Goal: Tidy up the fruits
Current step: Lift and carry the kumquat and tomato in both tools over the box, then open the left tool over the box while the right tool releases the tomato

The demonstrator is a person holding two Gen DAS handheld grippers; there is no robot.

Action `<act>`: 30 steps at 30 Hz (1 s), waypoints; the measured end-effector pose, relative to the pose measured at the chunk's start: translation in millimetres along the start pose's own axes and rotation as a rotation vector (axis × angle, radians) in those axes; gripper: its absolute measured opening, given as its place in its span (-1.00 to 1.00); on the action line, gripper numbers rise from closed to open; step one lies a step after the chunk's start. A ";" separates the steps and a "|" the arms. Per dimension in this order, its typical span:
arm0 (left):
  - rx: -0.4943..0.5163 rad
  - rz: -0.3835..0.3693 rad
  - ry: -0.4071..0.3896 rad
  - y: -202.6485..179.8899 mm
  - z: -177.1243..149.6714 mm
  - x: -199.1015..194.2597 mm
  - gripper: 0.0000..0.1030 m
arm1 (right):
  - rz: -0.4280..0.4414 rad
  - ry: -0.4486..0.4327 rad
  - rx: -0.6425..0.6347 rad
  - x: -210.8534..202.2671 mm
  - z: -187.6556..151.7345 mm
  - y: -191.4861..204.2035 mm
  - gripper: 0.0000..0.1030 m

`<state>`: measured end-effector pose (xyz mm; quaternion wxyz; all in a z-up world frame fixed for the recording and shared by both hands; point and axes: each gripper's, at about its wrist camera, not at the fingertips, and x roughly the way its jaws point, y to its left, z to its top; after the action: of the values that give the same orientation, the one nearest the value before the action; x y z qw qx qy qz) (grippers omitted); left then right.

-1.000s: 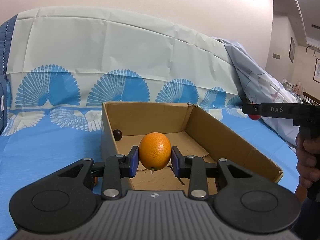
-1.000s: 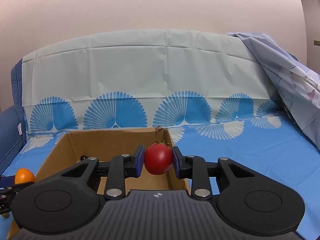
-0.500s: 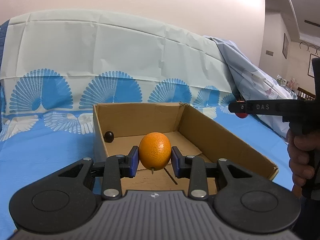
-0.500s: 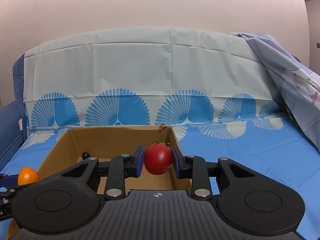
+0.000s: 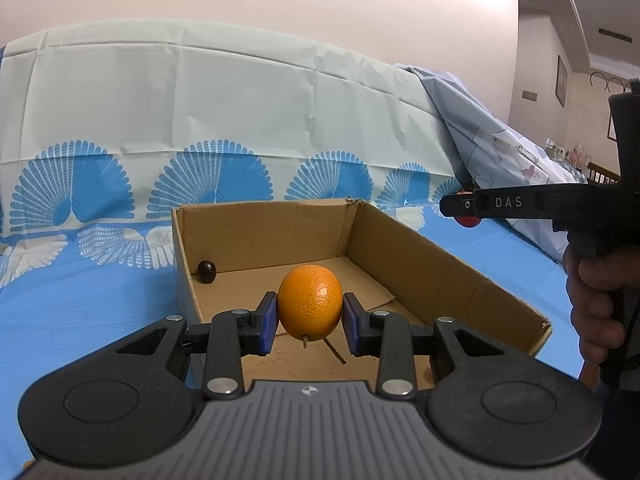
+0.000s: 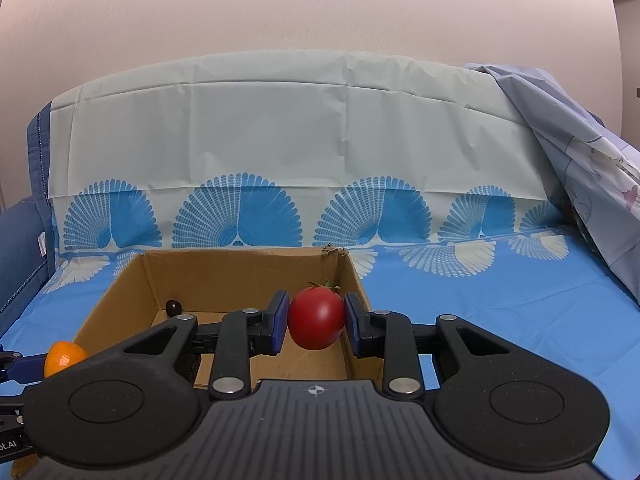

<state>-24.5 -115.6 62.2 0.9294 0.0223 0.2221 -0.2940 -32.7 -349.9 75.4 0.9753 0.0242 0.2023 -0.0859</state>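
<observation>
The left gripper (image 5: 310, 322) is clenched on an orange (image 5: 310, 303), its blue pads pressing both flanks, the fruit's long axis upright with the stem nub pointing down. Beyond it, lower and farther, lies the open cardboard box (image 5: 448, 276); the orange hangs over the box's near left part. A small dark fruit (image 5: 207, 270) sits in the far left corner. The right gripper (image 6: 317, 322) grasps a tomato (image 6: 316, 317) over the box's right wall (image 6: 354, 284). By my judgement the left one is better placed to lower and let go.
</observation>
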 end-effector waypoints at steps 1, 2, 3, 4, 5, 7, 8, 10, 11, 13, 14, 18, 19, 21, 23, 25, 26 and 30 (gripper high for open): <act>-0.001 0.001 0.001 -0.3 0.0 0.4 -0.27 | 0.001 0.000 -0.001 -0.1 -0.2 0.5 -0.40; -0.001 0.000 0.003 -0.2 0.1 1.0 -0.27 | 0.002 0.000 -0.002 -0.4 -0.2 0.8 -0.40; 0.001 0.000 0.004 -0.9 -0.1 1.2 -0.27 | 0.003 0.001 -0.004 -0.1 -0.3 1.2 -0.40; 0.003 -0.001 0.005 -1.4 -0.2 1.2 -0.27 | 0.004 0.001 -0.006 0.2 -0.4 1.6 -0.40; 0.006 -0.002 0.005 -1.9 -0.4 1.3 -0.27 | 0.004 0.002 -0.008 0.4 -0.5 2.4 -0.40; 0.009 -0.002 0.006 -2.6 -0.8 1.2 -0.27 | 0.005 0.003 -0.008 0.3 -0.2 2.3 -0.40; 0.010 -0.002 0.008 -2.7 -0.9 1.6 -0.27 | 0.005 0.003 -0.007 0.4 -0.2 2.3 -0.40; 0.009 0.000 0.011 -2.4 -0.9 2.2 -0.27 | 0.005 0.005 -0.007 0.8 -0.3 2.9 -0.40; 0.008 0.001 0.012 -2.2 -0.9 2.5 -0.27 | 0.005 0.005 -0.007 1.0 -0.3 3.2 -0.40; 0.007 0.002 0.016 -3.1 -0.5 2.9 -0.27 | 0.007 0.008 -0.008 1.5 -0.2 4.1 -0.39; 0.006 0.000 0.021 -3.3 -0.5 3.4 -0.27 | 0.008 0.010 -0.009 1.8 -0.3 4.9 -0.39; 0.004 0.003 0.036 -3.3 -0.7 5.7 -0.23 | 0.004 0.030 -0.010 5.6 -0.8 5.5 -0.13; 0.003 0.003 0.032 -2.8 -0.7 5.0 -0.23 | 0.003 0.029 -0.010 5.6 -0.8 6.0 -0.11; -0.002 0.004 0.027 -1.6 -0.3 3.7 -0.23 | 0.004 0.030 -0.009 5.7 -1.1 6.4 -0.10; -0.006 0.008 0.027 -0.5 -0.1 4.2 -0.23 | 0.003 0.031 -0.010 5.7 -1.1 6.3 -0.10; -0.007 0.015 0.025 -0.4 -0.5 4.0 -0.23 | 0.005 0.032 -0.008 5.8 -1.0 6.4 -0.09; -0.007 0.018 0.024 -0.2 -0.5 3.6 -0.23 | 0.000 0.035 -0.007 5.7 -1.1 6.8 -0.09; -0.009 0.029 0.014 1.7 0.5 -0.5 -0.23 | 0.002 0.034 -0.004 5.5 -0.5 9.8 -0.07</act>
<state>-23.7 -114.0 62.7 0.9321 0.0232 0.2294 -0.2792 -26.1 -341.0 72.9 0.9719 0.0238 0.2188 -0.0838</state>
